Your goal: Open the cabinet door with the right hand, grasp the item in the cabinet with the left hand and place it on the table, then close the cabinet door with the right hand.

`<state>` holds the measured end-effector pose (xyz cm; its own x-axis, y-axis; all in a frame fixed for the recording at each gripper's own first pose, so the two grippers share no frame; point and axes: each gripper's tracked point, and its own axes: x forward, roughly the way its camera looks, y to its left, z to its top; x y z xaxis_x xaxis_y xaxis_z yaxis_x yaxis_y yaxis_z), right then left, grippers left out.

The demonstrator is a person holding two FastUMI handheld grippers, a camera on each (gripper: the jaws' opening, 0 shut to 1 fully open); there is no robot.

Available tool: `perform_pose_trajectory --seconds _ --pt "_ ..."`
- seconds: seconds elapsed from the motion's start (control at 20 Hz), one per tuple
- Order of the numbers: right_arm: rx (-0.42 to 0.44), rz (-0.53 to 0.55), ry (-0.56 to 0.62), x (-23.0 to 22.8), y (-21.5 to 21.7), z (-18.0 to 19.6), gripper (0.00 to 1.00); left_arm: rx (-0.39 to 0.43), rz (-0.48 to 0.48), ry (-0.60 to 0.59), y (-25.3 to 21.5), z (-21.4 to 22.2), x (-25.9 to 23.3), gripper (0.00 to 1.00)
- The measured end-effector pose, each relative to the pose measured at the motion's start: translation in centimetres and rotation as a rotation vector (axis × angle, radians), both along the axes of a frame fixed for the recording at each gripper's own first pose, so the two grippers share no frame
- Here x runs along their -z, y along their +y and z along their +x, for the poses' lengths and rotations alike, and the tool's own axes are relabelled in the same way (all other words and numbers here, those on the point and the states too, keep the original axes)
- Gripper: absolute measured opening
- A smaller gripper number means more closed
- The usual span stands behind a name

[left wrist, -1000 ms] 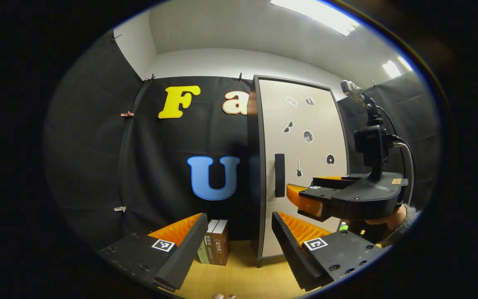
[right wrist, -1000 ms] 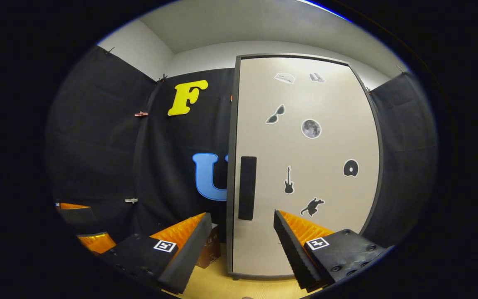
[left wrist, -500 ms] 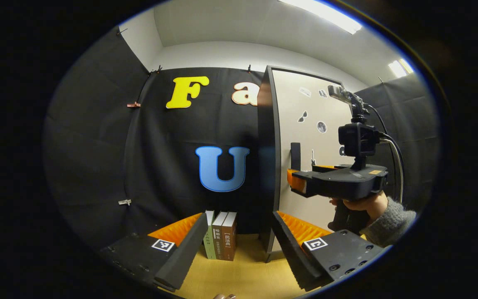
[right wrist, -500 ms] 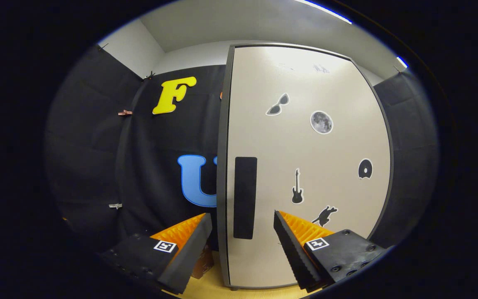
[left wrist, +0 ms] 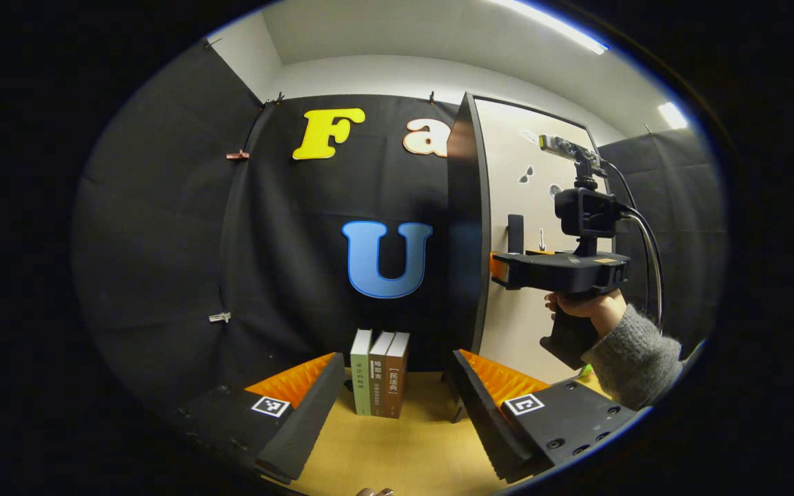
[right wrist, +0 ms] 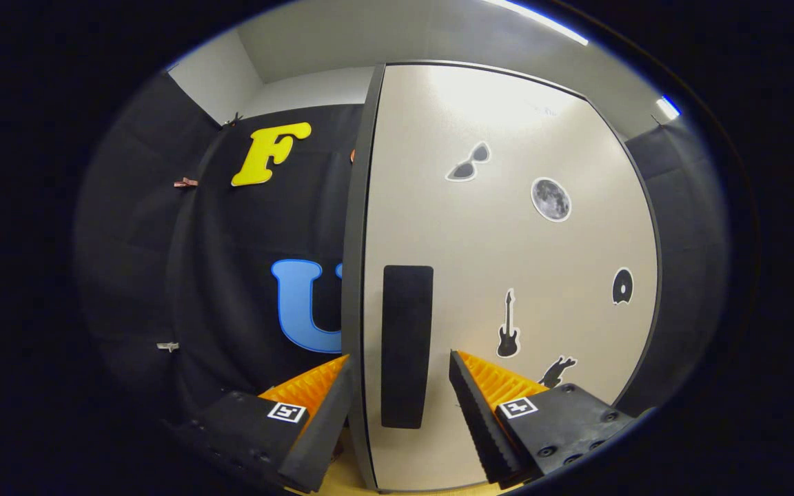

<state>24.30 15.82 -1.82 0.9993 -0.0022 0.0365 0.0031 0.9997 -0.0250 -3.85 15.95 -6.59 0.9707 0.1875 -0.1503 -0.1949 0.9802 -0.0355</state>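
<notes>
Left gripper view: farther back, facing wall. Right gripper view: close on cabinet door (right wrist: 507,275), which both share (left wrist: 535,227).

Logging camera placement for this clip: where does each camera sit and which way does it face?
Left gripper view: rides the left claw, facing the books and cabinet door; shows the right claw and a hand.
Right gripper view: rides the right claw, close to the door's handle.
Shared: door, handle.
</notes>
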Motion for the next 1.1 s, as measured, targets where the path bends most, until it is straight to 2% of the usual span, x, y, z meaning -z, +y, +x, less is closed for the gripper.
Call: perform_pose_trajectory --seconds 0.1,0.15,0.2,0.25,0.3,0.35,0.4,0.45,0.5,0.55,1.1 --pt "0.032 0.001 0.011 0.4 -0.6 0.6 0.74 -0.008 0.002 -0.002 0.3 -0.2 0.0 0.97" --pt "0.021 0.02 0.011 0.3 -0.2 0.8 0.54 -0.011 0.0 -0.002 0.5 -0.3 -0.1 0.97" --pt "0.026 0.038 0.019 0.4 -0.2 0.9 0.45 -0.015 -0.001 -0.002 0.7 -0.6 -0.1 0.97" --pt "0.031 0.04 0.014 0.3 -0.3 0.9 0.39 -0.02 -0.003 0.002 0.8 -0.7 0.0 0.97" --pt "0.035 0.03 0.014 0.3 -0.3 0.7 0.39 -0.024 -0.005 0.003 1.0 -0.9 0.0 0.97" --pt "0.034 0.023 0.01 0.2 -0.3 0.8 0.27 -0.027 -0.008 0.003 1.2 -1.1 0.0 0.97" --pt "0.033 0.024 0.012 0.3 -0.2 0.8 0.32 -0.03 -0.01 0.001 1.2 -1.3 -0.1 0.97" --pt "0.032 0.029 0.011 0.4 -0.2 0.7 0.32 -0.033 -0.01 -0.002 1.3 -1.5 -0.3 0.97" --pt "0.029 0.021 0.009 0.2 -0.3 0.6 0.14 -0.035 -0.009 -0.005 1.4 -1.8 -0.5 0.97" --pt "0.028 0.016 0.012 0.3 -0.3 0.8 0.2 -0.036 -0.007 -0.006 1.4 -1.9 -0.6 0.96" --pt "-0.053 0.009 0.07 0.2 -0.2 -2.1 0.2 -0.049 0.007 -0.021 1.1 -4.8 -1.7 0.97"
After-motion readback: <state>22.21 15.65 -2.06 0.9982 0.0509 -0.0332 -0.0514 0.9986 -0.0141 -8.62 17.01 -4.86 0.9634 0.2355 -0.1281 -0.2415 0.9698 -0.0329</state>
